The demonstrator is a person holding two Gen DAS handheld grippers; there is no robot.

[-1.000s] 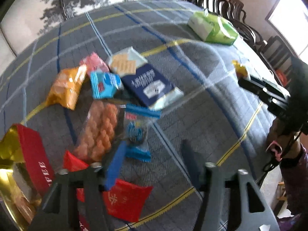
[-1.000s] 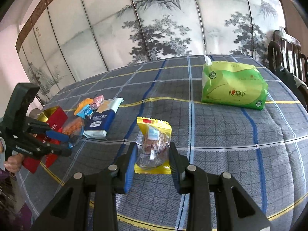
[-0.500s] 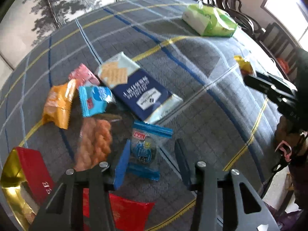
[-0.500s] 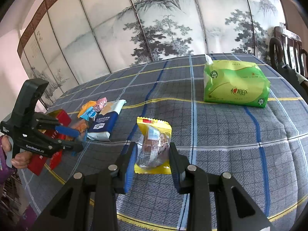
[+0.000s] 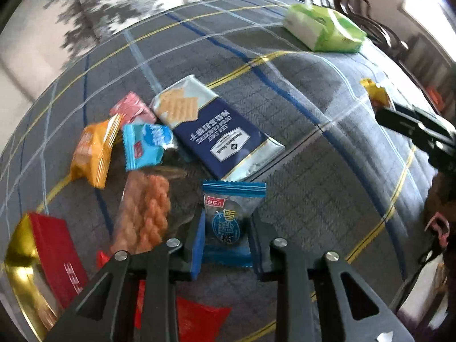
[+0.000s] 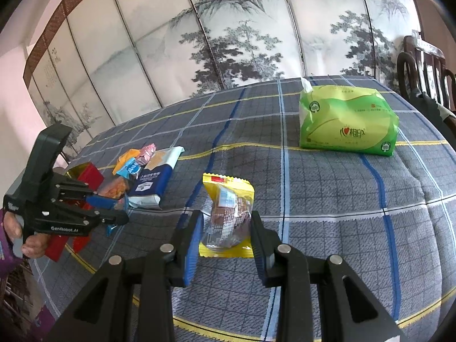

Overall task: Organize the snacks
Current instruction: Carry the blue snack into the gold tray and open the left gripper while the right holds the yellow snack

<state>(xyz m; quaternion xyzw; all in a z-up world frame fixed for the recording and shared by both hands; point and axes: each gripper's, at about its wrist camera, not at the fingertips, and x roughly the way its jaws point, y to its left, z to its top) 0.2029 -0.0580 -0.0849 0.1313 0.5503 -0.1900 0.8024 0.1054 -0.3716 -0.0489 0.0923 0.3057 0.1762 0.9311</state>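
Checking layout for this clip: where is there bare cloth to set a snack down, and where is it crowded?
Bare cloth lies between the yellow packet and the green tissue pack, also right of the navy cracker pack. Crowded: the snack pile beside the red box.

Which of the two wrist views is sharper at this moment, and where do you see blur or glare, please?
Right wrist view is sharper: print on the green tissue pack reads cleanly. Left wrist view is softer, its tissue pack and screen smeared, though the blue snack packet stays legible; glare on the gold tin rim. Both bend the tablecloth lines.
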